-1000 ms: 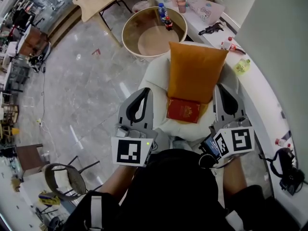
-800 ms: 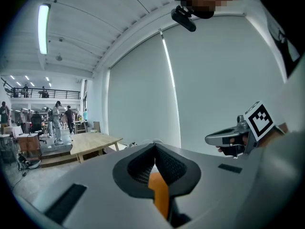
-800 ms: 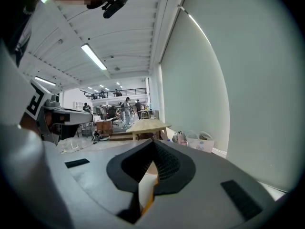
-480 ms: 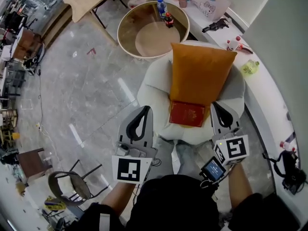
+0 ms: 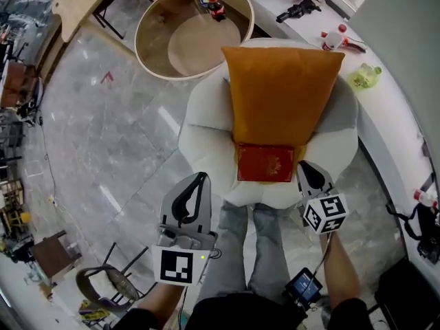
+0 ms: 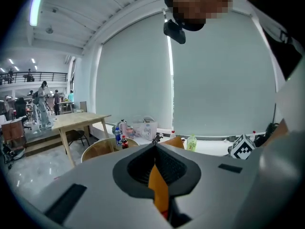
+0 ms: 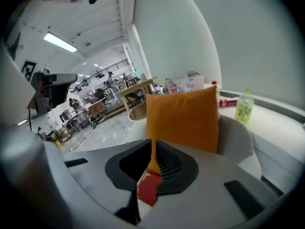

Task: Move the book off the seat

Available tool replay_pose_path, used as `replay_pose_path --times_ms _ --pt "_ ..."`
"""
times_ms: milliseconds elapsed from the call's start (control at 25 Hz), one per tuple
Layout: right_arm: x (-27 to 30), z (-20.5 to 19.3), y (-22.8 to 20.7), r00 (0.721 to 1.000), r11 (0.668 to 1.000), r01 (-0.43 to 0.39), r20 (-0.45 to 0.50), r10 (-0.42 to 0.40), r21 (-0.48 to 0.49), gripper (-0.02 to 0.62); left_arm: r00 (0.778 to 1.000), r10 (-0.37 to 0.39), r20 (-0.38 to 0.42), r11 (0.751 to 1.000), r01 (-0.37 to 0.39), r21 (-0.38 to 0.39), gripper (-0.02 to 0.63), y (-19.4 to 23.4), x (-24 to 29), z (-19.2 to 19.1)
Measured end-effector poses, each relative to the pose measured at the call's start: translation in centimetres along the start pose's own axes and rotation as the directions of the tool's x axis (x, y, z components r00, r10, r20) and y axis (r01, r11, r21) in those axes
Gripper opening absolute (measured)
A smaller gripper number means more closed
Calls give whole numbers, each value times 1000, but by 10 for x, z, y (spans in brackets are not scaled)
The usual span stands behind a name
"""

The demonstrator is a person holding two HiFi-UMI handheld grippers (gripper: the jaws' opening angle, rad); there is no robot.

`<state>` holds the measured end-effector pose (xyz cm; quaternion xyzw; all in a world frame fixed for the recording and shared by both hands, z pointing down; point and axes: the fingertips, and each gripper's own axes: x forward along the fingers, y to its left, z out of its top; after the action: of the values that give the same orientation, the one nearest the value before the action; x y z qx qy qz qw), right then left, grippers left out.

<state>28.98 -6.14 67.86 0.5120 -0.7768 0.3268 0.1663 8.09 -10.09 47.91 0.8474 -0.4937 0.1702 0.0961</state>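
A red book (image 5: 265, 162) lies flat on the seat of a white armchair (image 5: 199, 133), at the foot of an upright orange cushion (image 5: 278, 95). My left gripper (image 5: 200, 178) hovers off the seat's front left edge, shut and empty. My right gripper (image 5: 304, 165) is at the seat's front right, just right of the book and not touching it, shut and empty. In the right gripper view the book (image 7: 148, 191) shows through the slit below the closed right gripper (image 7: 153, 147), with the cushion (image 7: 183, 118) behind. The left gripper (image 6: 155, 149) is shut in its own view.
A round wooden table (image 5: 159, 47) with bottles (image 5: 210, 2) stands beyond the chair. A white counter (image 5: 385, 108) curves along the right with a green bottle (image 5: 363, 78) and a black tool (image 5: 297, 9). The person's legs (image 5: 251, 246) stand before the seat.
Both grippers have drawn back from either side of the book to the seat's front edge. The book and the cushion have stayed in place.
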Motion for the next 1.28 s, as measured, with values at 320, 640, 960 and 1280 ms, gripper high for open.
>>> replay_pose_path --times_ms 320,640,960,1280 --pt "77 -156 -82 987 983 51 -161 -22 177 167 997 -75 -16 996 76 49 12 -11 76 -102" --pt "132 -281 -137 960 968 68 -281 2 242 262 980 -118 -161 992 108 -68 12 -46 146 -262" --pt "188 -364 -155 899 878 -81 -346 269 471 334 968 -156 -197 987 146 -61 12 -50 183 -346" --pt "186 -350 -118 706 723 -275 -378 600 634 356 966 -159 -206 987 149 -63 12 -38 187 -350"
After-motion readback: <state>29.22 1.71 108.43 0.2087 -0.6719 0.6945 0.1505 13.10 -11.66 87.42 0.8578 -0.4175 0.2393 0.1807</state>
